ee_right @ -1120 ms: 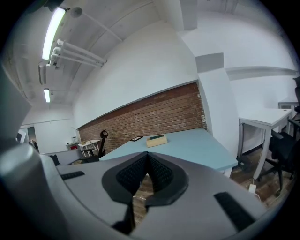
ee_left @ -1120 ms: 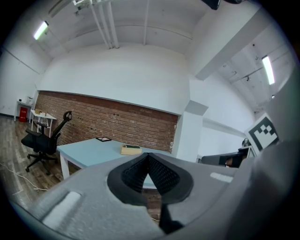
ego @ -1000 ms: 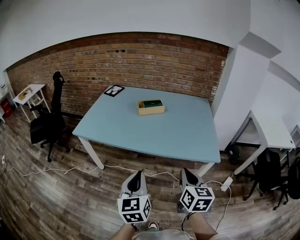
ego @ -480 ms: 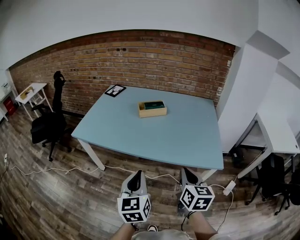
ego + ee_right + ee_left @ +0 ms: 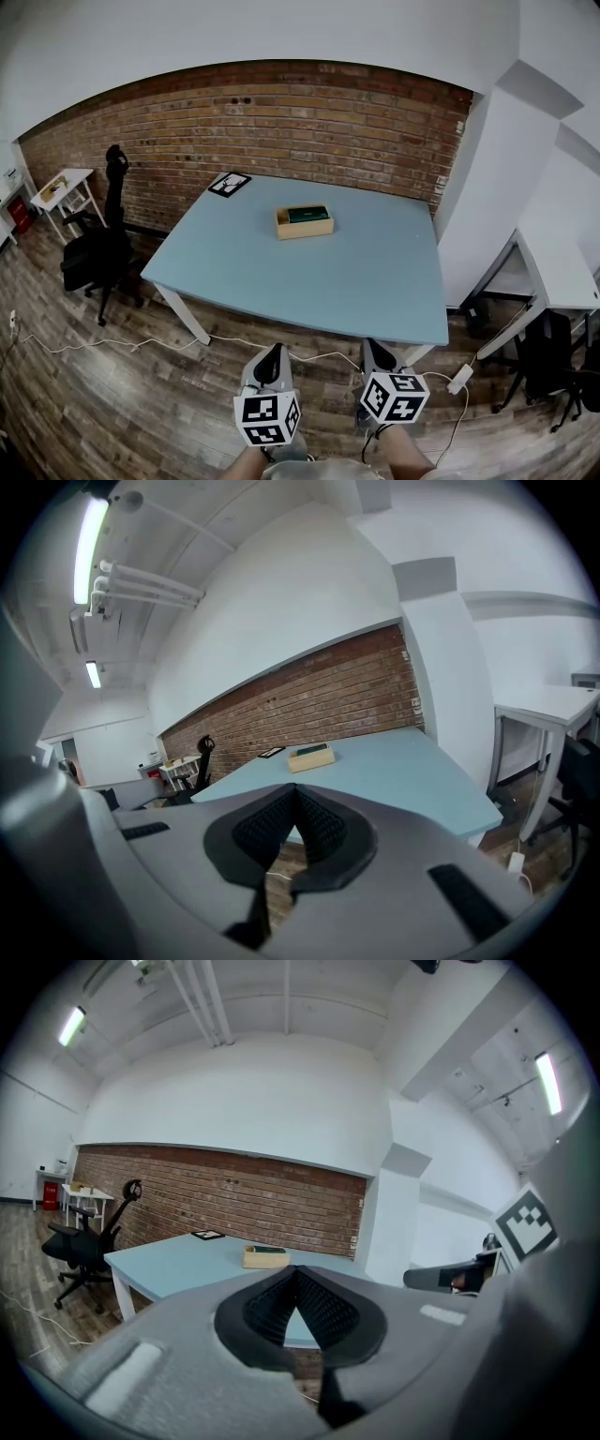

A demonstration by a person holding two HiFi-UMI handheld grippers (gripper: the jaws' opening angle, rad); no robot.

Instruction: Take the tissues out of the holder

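I am holding the left gripper (image 5: 273, 352) and right gripper (image 5: 373, 348) at bottom centre, jaws together and empty. The tissue holder (image 5: 304, 223) is sitting mid-frame on the blue table (image 5: 309, 279).

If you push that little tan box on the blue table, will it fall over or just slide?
It would probably slide. The box looks low and wide and sits flat on the smooth table, so tipping seems unlikely. It looks like stiff wood, so it should keep its shape. The green tissue pack inside is probably soft and light.
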